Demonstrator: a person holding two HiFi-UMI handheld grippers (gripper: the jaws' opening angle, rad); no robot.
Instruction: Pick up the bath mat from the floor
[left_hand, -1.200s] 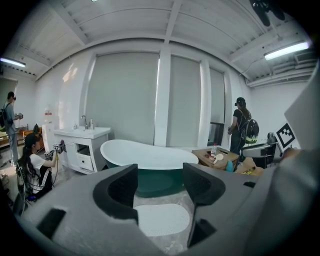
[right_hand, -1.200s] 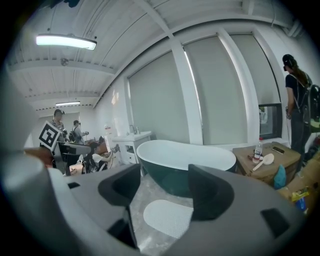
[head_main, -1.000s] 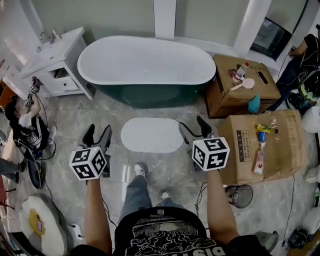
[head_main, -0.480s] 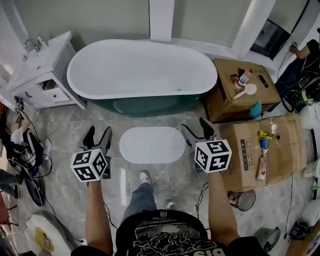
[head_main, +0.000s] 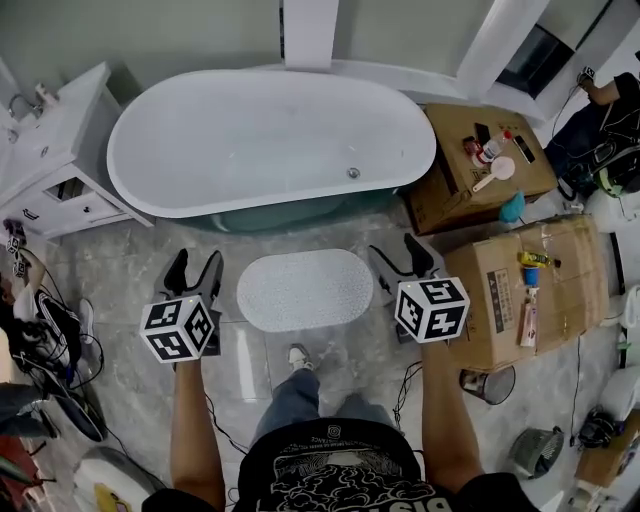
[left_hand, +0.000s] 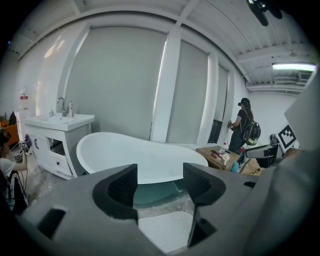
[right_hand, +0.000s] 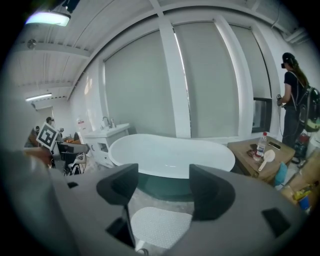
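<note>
Head view, looking steeply down: your shoe stands on the grey marbled floor, on the near side of the bathtub. Just ahead of it you hold out your left gripper and your right gripper. Each has its black jaws apart, with nothing between them.

On the floor between the two grippers lies the bath mat. It is flat, just in front of the bathtub and not touching it. The mat is a white oval with a finely pebbled surface. Its long axis runs parallel with the bathtub's long side, from one gripper toward the other.

The bathtub is a smooth white oval basin with a dark teal outer wall. A brown cardboard box stands close to the mat's right end, beside your right gripper. A second box, bearing a bottle, stands at the bathtub's right end. A white vanity cabinet stands at the bathtub's left end.
</note>
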